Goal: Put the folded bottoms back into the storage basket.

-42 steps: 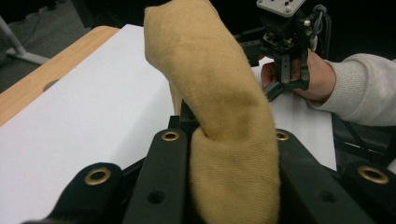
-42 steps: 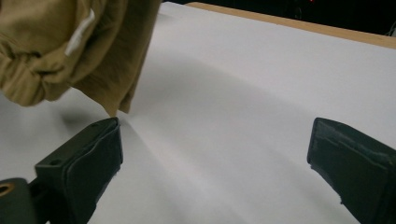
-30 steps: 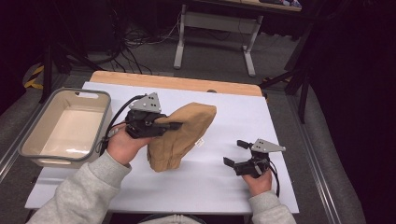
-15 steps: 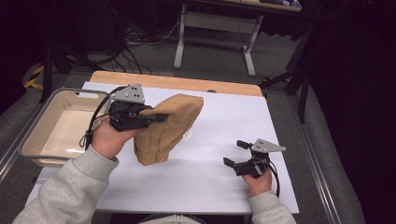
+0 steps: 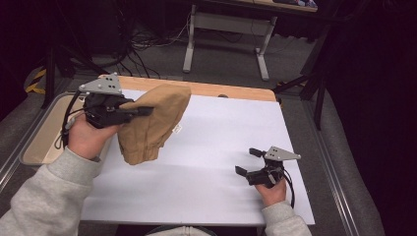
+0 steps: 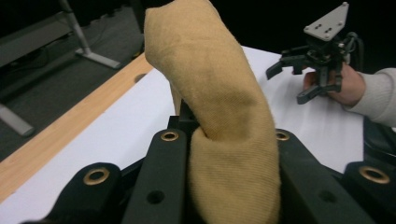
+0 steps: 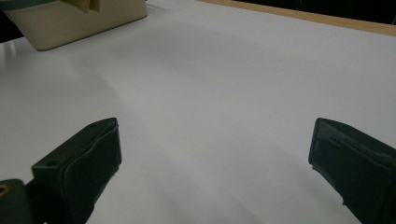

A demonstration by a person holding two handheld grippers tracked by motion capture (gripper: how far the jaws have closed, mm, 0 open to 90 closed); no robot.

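L gripper [image 5: 140, 111] at 10 o'clock, jaws clamped on tan cloth [image 5: 150, 125], lifted w/ low end near the white sheet [image 5: 211, 162]. R gripper [image 5: 248, 162] at 4 o'clock, jaws spread, nothing btwn. Tray [image 5: 37, 147] at 9.

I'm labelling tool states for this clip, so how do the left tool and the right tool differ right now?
The left tool is shut on the tan cloth; the right tool is open, with nothing between its jaws. The left tool is raised, the cloth hanging from it near the beige bin; the right tool sits low over the white table cover. Both are black, hand-held, and topped by a grey plate.
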